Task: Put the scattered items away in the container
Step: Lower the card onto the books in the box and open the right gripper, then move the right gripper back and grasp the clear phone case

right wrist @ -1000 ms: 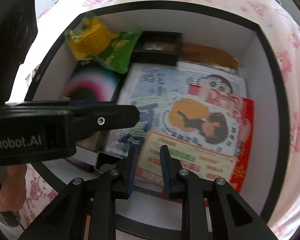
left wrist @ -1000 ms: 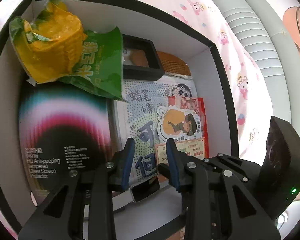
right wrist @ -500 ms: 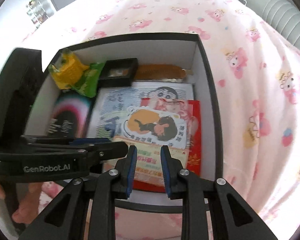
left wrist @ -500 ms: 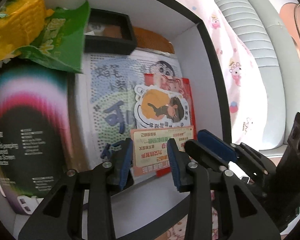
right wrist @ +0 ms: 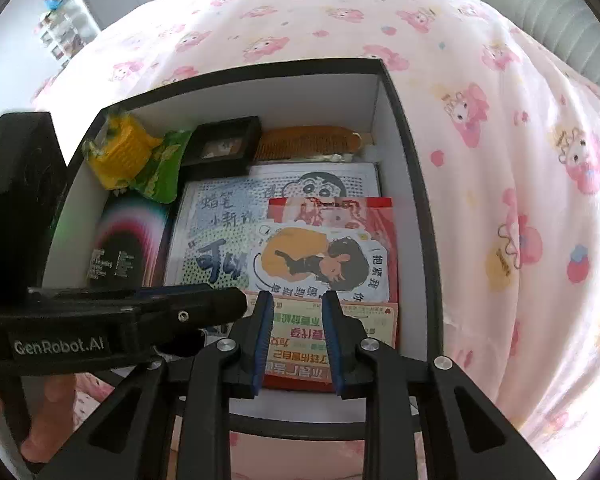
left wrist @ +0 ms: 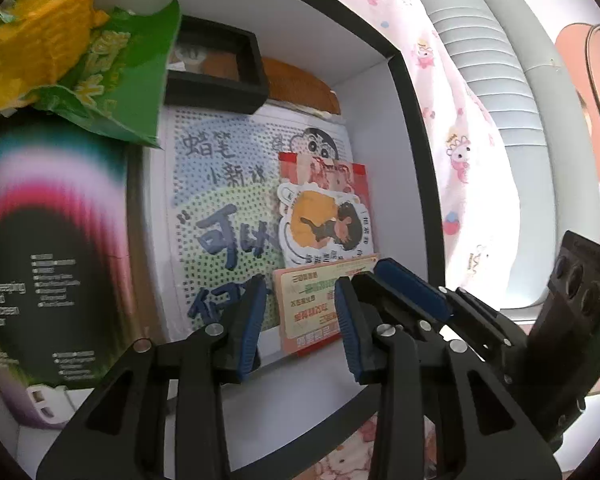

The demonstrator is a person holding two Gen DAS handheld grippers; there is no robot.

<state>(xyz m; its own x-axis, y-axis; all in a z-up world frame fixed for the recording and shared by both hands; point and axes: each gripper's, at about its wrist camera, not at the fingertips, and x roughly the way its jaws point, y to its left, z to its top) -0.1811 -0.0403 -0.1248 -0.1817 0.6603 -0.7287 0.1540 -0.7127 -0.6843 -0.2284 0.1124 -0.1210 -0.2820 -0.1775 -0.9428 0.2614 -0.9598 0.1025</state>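
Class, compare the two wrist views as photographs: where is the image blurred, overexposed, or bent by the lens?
Left wrist view: the black screen protector pack at the left edge is smeared and soft, the box rim bows strongly, and the far right is blown out white. Right wrist view: sharper throughout, though the pink bedsheet glares bright and the corners vignette black.
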